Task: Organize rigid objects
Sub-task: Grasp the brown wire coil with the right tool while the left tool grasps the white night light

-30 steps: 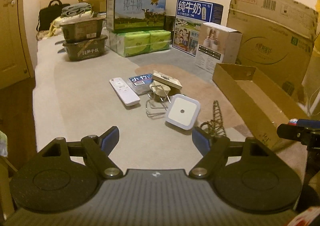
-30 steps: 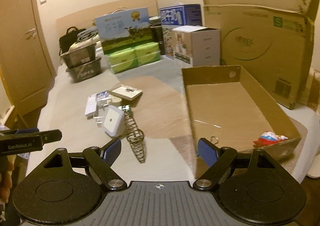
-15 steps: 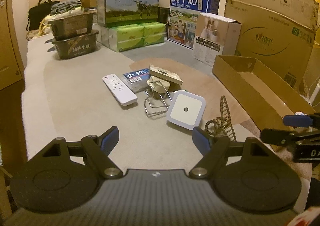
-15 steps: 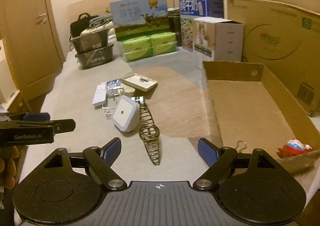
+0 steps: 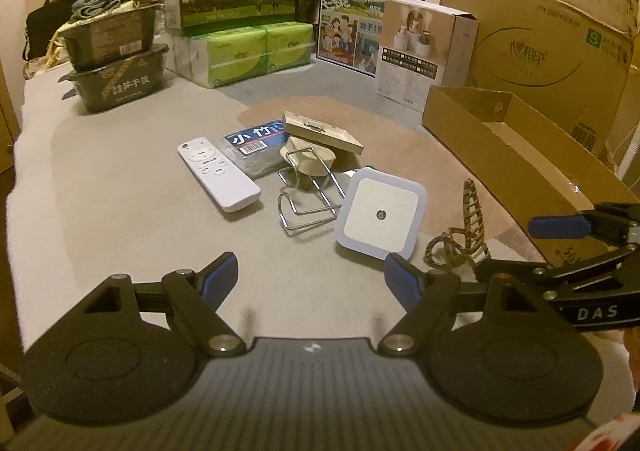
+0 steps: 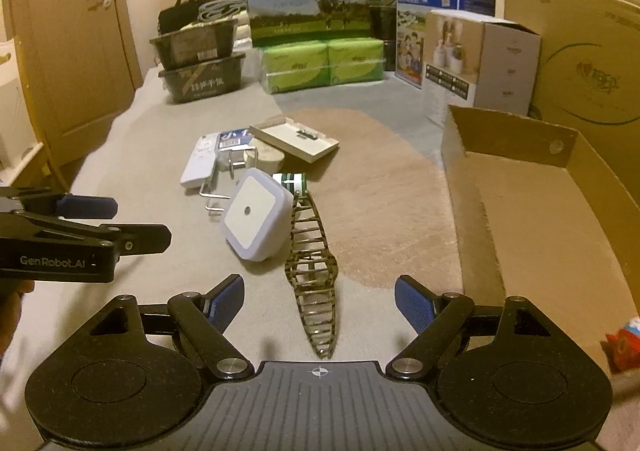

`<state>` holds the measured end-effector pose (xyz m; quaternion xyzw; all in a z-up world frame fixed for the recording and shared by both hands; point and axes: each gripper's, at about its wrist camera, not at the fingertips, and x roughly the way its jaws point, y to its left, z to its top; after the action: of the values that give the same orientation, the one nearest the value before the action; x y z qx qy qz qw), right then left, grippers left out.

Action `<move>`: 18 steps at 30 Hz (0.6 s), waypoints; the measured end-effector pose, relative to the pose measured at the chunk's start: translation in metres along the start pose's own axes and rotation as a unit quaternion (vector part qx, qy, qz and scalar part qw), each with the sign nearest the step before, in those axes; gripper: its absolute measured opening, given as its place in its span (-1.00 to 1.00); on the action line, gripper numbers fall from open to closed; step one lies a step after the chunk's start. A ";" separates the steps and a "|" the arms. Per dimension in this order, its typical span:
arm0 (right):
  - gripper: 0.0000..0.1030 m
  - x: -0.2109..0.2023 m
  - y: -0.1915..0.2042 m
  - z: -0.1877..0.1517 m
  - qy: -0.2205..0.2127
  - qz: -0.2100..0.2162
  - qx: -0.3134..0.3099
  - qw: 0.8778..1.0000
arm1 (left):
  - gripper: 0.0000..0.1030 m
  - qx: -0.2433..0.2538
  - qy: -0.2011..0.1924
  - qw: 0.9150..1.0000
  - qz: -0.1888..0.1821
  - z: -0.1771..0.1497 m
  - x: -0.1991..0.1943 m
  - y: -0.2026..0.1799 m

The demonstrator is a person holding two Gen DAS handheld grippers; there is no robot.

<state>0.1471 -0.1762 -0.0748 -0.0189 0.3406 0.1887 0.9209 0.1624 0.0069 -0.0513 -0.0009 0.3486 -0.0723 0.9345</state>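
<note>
Cardboard forms the shallow open box (image 6: 568, 219) at the right of the bed (image 5: 120, 187); its floor is mostly bare, with one small red and white toy (image 6: 622, 343) in the near corner. Left of the box, a loose cluster lies on the bed: a white remote (image 5: 216, 173), a blue-labelled packet (image 5: 256, 139), a flat tan case (image 5: 320, 131), a wire hook (image 5: 308, 195), a square white night light (image 6: 256, 217) and a camouflage watch band (image 6: 314, 279), which touches the night light. Both the left gripper (image 5: 312, 279) and the right gripper (image 6: 320, 301) hang over the bed with jaws apart, holding nothing. Stacked dark trays (image 5: 116, 63) and cartons line the far wall.
</note>
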 end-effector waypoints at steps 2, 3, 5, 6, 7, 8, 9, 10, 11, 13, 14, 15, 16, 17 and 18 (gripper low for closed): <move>0.51 0.008 -0.001 0.001 0.004 0.003 -0.003 1.000 | 0.52 -0.003 0.004 1.000 -0.002 0.001 0.007 0.002; 0.43 0.013 -0.001 0.002 0.006 0.004 -0.007 1.000 | 0.51 -0.004 0.006 1.000 -0.003 0.001 0.010 0.003; 0.35 0.020 -0.002 0.002 0.010 0.006 -0.014 1.000 | 0.51 -0.004 0.010 1.000 -0.005 0.000 0.016 0.003; 0.29 0.025 -0.002 0.002 0.014 0.008 -0.016 1.000 | 0.51 -0.003 0.011 1.000 -0.006 0.000 0.018 0.003; 0.21 0.029 -0.002 0.003 0.017 0.010 -0.018 1.000 | 0.51 -0.002 0.012 1.000 -0.007 0.000 0.020 0.003; 0.16 0.033 -0.002 0.003 0.020 0.013 -0.019 1.000 | 0.51 0.001 0.013 1.000 -0.008 0.000 0.022 0.003; 0.04 0.035 -0.002 0.003 0.022 0.014 -0.020 0.999 | 0.51 0.003 0.013 1.000 -0.008 0.000 0.024 0.003; -0.06 0.038 -0.002 0.003 0.024 0.016 -0.020 0.999 | 0.51 0.003 0.013 1.000 -0.009 0.000 0.025 0.003; -0.11 0.040 -0.003 0.003 0.024 0.018 -0.021 0.999 | 0.51 0.003 0.013 1.000 -0.011 0.000 0.027 0.003; -0.22 0.042 -0.002 0.004 0.022 0.019 -0.023 0.999 | 0.51 0.000 0.015 1.000 -0.014 -0.001 0.030 0.004; -0.25 0.042 -0.001 0.004 0.022 0.019 -0.024 0.999 | 0.51 0.001 0.015 1.000 -0.015 0.000 0.031 0.003; -0.31 0.043 -0.001 0.004 0.023 0.019 -0.026 0.999 | 0.51 0.001 0.016 1.000 -0.017 -0.001 0.032 0.003; -0.42 0.043 -0.001 0.004 0.023 0.019 -0.028 0.999 | 0.52 0.001 0.017 1.000 -0.019 -0.001 0.033 0.003; -0.46 0.044 0.000 0.004 0.023 0.018 -0.028 0.999 | 0.52 0.002 0.018 1.000 -0.021 -0.001 0.034 0.002; -0.46 0.044 0.000 0.004 0.023 0.018 -0.028 0.999 | 0.52 0.004 0.018 1.000 -0.022 -0.001 0.034 0.001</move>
<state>0.1802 -0.1607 -0.0995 -0.0433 0.3567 0.2140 0.9083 0.1874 0.0035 -0.0745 -0.0036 0.3647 -0.0947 0.9263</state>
